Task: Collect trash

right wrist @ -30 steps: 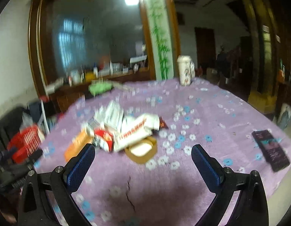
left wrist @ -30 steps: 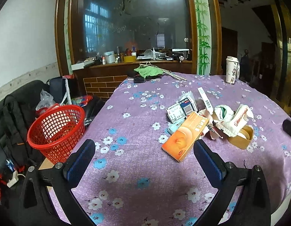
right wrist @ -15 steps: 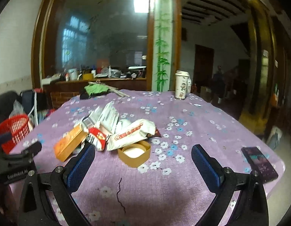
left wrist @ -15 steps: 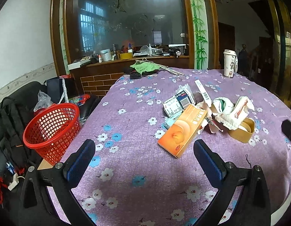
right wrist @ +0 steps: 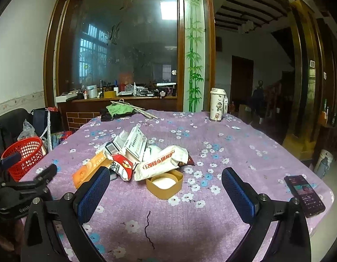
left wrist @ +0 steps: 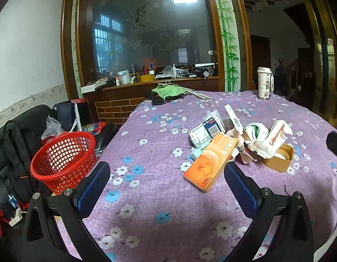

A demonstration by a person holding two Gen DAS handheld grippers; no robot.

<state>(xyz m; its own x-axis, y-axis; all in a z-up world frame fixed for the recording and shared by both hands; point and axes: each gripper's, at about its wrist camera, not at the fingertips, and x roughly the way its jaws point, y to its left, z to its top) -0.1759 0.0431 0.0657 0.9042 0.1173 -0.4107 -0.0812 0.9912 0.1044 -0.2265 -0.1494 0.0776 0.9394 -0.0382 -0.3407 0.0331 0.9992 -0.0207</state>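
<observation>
Here, both tongs are hanging released above the table (left wrist: 159, 198), the left gripper (left wrist: 166, 187) and right gripper (right wrist: 163, 193) grasping nothing. The trash is sitting heaped mid-table, with the red basket (left wrist: 63, 161) waiting off its left edge. The orange box (left wrist: 211, 162) is looking light and stiff, probably crushable; pinching across its narrow sides seems best.

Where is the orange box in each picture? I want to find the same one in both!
Left wrist view: the orange box lies right of the middle, at the near edge of the trash pile, just above the right blue finger.
Right wrist view: the orange box lies left of the middle, at the pile's left end, above the left blue finger.
Shared landmark: the red basket off the table's edge, left of the box in both.
</observation>
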